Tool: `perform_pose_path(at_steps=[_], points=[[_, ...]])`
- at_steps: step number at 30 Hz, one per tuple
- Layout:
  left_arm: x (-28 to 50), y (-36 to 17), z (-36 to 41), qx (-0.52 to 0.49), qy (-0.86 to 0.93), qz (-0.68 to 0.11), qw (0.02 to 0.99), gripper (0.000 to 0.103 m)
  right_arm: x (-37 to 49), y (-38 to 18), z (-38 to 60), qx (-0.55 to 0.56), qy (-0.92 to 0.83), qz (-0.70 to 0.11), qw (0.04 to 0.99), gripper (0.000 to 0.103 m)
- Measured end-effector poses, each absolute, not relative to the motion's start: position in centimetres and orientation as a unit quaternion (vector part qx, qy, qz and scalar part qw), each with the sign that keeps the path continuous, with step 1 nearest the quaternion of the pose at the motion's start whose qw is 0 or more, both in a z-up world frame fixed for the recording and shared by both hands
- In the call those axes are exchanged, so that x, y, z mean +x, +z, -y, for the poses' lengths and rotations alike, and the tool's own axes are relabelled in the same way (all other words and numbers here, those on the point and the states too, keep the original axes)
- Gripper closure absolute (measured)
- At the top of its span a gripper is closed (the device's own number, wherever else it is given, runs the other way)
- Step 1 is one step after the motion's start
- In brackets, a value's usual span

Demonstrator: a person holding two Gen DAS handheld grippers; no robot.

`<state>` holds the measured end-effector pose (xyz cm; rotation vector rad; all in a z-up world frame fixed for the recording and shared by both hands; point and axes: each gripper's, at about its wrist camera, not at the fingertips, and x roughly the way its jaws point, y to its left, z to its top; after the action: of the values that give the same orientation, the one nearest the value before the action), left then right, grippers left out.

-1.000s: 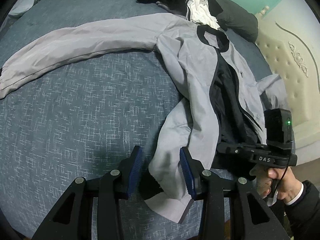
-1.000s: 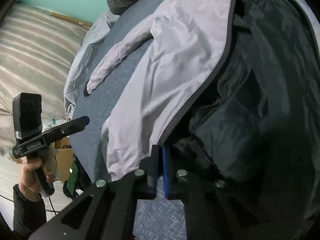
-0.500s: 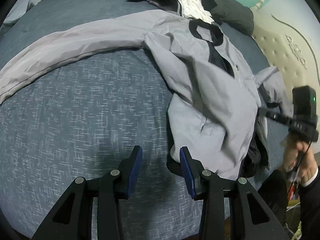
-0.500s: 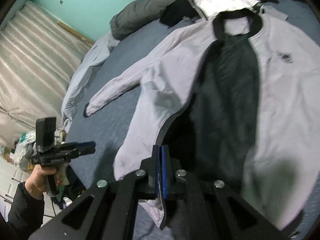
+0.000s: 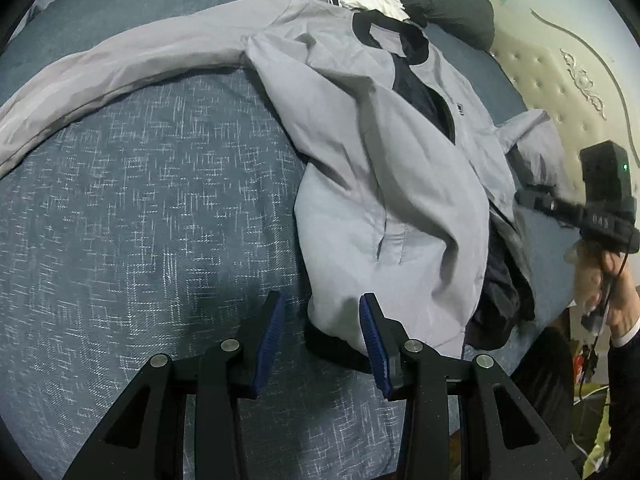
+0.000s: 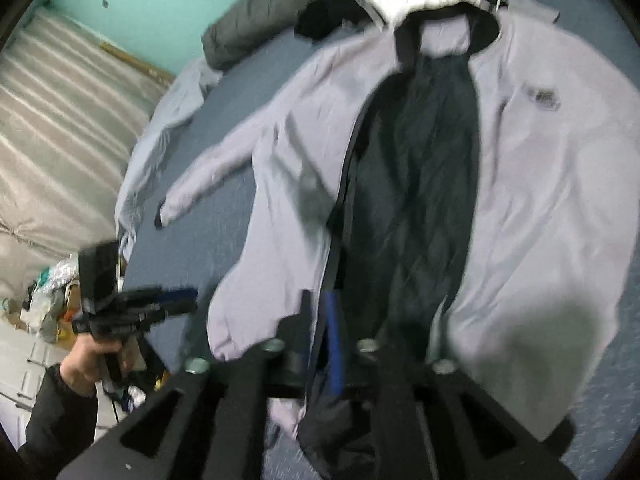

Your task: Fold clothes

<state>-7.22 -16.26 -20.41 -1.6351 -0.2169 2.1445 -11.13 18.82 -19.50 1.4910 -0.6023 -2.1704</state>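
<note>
One grey jacket (image 5: pixel 384 184) lay spread on the blue bedspread (image 5: pixel 140 208). Left gripper (image 5: pixel 322 330) stood wide apart at its hem, empty. Right gripper (image 6: pixel 320 344) pinched the dark-lined front edge.

From where I sit, the room is dim, with a teal wall (image 6: pixel 152 4) behind the bed. The bed carries a blue-grey cover with a white hatch pattern (image 5: pixel 132 216). A cream tufted headboard (image 5: pixel 560 80) with carved scrollwork stands at the right in the left view. Pale striped curtains (image 6: pixel 60 120) hang to the left of the bed (right view), and clutter (image 6: pixel 48 300) lies low beside it, too blurred to identify.
</note>
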Motion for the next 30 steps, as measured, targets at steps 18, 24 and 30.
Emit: perform_pose_path(at_steps=[18,24,30], points=[[-6.9,-20.6,17.8,-0.592,0.770,0.096,0.216,0.061,-10.0,-20.6,-16.4,0.517,-0.789,0.212,0.256,0.100],[-6.6,-20.5,17.6,-0.591,0.767,0.105,0.226,0.061,-10.5,-17.6,-19.4,0.484,-0.812,0.223,0.238,0.100],[-6.4,-20.4,16.3,-0.588,0.762,0.112,0.247,0.058,-10.9,-16.3,-23.4,0.468,-0.827,0.237,0.201,0.100]])
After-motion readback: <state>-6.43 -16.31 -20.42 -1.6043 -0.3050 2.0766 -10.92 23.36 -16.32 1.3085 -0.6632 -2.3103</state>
